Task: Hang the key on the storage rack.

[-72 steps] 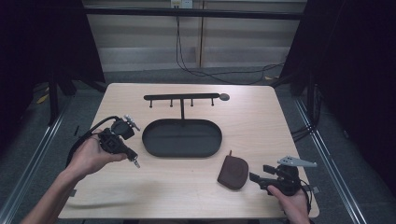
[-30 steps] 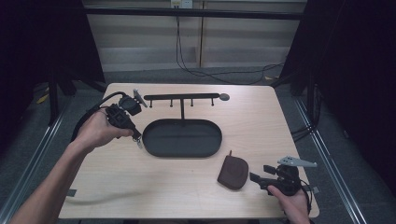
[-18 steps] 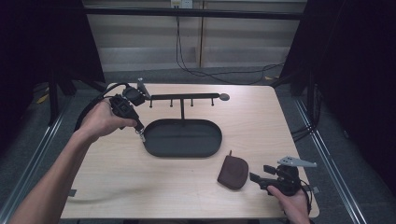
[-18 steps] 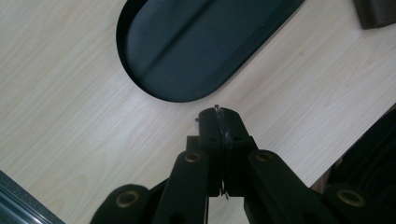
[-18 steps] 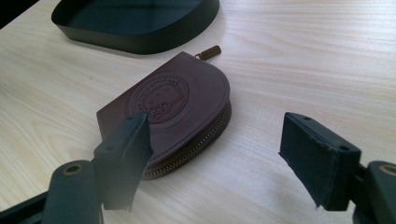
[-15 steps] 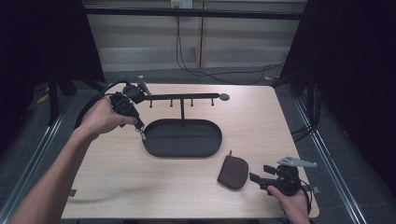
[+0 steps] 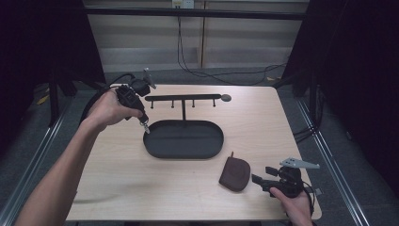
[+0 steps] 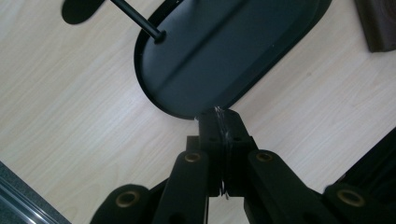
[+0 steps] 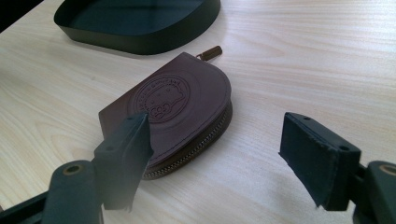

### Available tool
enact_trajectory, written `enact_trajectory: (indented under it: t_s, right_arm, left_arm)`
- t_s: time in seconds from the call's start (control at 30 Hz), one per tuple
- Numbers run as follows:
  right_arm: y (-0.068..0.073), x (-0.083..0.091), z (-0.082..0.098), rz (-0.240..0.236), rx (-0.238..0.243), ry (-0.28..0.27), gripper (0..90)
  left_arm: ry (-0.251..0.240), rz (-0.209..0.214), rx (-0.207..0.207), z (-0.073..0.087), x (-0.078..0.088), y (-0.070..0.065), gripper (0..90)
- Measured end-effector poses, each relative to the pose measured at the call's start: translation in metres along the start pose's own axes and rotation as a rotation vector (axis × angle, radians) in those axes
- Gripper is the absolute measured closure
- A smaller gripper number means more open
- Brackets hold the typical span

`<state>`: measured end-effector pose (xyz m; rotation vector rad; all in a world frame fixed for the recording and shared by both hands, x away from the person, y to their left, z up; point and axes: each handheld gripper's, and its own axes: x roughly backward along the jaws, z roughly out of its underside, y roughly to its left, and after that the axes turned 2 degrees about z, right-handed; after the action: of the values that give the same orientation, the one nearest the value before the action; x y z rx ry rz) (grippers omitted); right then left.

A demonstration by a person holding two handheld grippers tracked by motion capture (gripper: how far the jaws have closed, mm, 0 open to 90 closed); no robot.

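Observation:
My left gripper (image 7: 145, 124) hangs over the left rim of the black oval tray (image 7: 183, 139), tips pointing down. Its jaws are shut on a small silvery metal piece (image 7: 147, 128). In the left gripper view that thin metal piece (image 8: 224, 136) glints between the closed pads (image 8: 208, 133), just above the tray's edge (image 8: 163, 100). A brown half-round coin purse (image 7: 235, 173) lies flat at the front right. My right gripper (image 7: 257, 179) rests on the table beside it, open. In the right gripper view the purse (image 9: 177, 105) lies partly between the spread fingers (image 9: 125, 156), untouched by the pads.
A black rack (image 7: 183, 98) with several small hooks stands behind the tray, its bar (image 8: 139, 20) crossing above the tray's rim. The light wooden table (image 7: 291, 132) ends in dark floor on every side. Cables trail from both grippers.
My left hand has carried its gripper away from the table's left side, farther back and to the right, to the tray's left rim. The right gripper and the purse have stayed put.

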<state>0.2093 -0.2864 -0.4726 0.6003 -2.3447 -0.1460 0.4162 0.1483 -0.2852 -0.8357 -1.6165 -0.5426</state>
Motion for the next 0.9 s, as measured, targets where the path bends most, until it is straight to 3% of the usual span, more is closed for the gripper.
enact_trajectory:
  t_s: [0.33, 0.47, 0.9]
  right_arm:
    - [0.000, 0.000, 0.000, -0.004, 0.001, 0.002, 24.4]
    - [0.000, 0.000, 0.000, -0.005, 0.000, 0.004, 24.4]
    - [0.000, 0.000, 0.000, -0.009, 0.001, 0.006, 24.4]
  left_arm:
    - [-0.009, 0.005, 0.023, -0.020, 0.005, 0.013, 89.2]
    - [0.005, 0.001, 0.025, -0.026, -0.002, 0.013, 89.2]
    - [-0.024, 0.011, 0.066, -0.034, -0.004, 0.026, 89.2]
